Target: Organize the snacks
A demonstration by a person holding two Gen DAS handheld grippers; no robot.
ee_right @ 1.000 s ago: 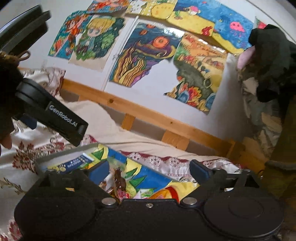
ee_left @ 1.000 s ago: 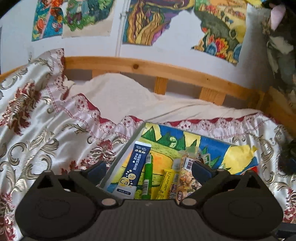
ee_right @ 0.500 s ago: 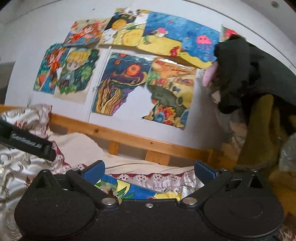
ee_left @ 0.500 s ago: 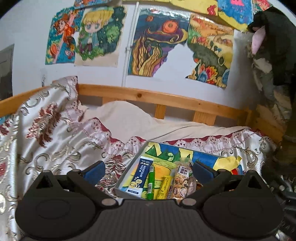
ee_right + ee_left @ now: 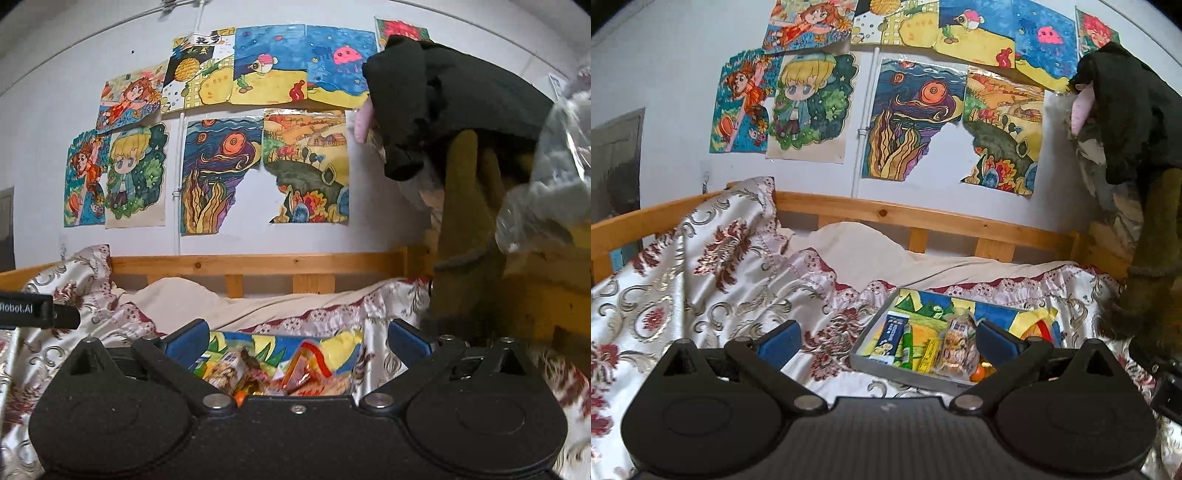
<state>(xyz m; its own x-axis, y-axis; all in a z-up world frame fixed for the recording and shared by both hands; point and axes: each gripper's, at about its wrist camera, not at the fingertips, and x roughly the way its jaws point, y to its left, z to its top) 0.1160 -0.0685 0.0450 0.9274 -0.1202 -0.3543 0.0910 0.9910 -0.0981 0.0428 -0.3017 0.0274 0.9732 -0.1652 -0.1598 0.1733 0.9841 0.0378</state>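
A shallow grey tray (image 5: pixel 905 376) with a colourful drawing as its floor lies on the patterned bedspread. In it lie side by side a dark blue sachet box (image 5: pixel 889 334), a green stick (image 5: pixel 906 345), a yellow stick (image 5: pixel 929 353), a clear bag of mixed nuts (image 5: pixel 955 341) and an orange sweet (image 5: pixel 978 374). My left gripper (image 5: pixel 886 341) is open, held back and above the tray, holding nothing. In the right wrist view the tray (image 5: pixel 343 341) shows snack packets (image 5: pixel 303 373) between the fingers of my right gripper (image 5: pixel 295 341), which is open too.
A satin bedspread (image 5: pixel 701 288) with red and gold motifs covers the bed. A wooden rail (image 5: pixel 923 218) runs along the back under drawings taped to the wall (image 5: pixel 812 107). Dark clothes (image 5: pixel 1126 110) hang at the right. The left gripper's body (image 5: pixel 33 308) pokes in at the left.
Both grippers have pulled back and risen away from the tray, so it looks smaller and more of the wall shows. Both stay open.
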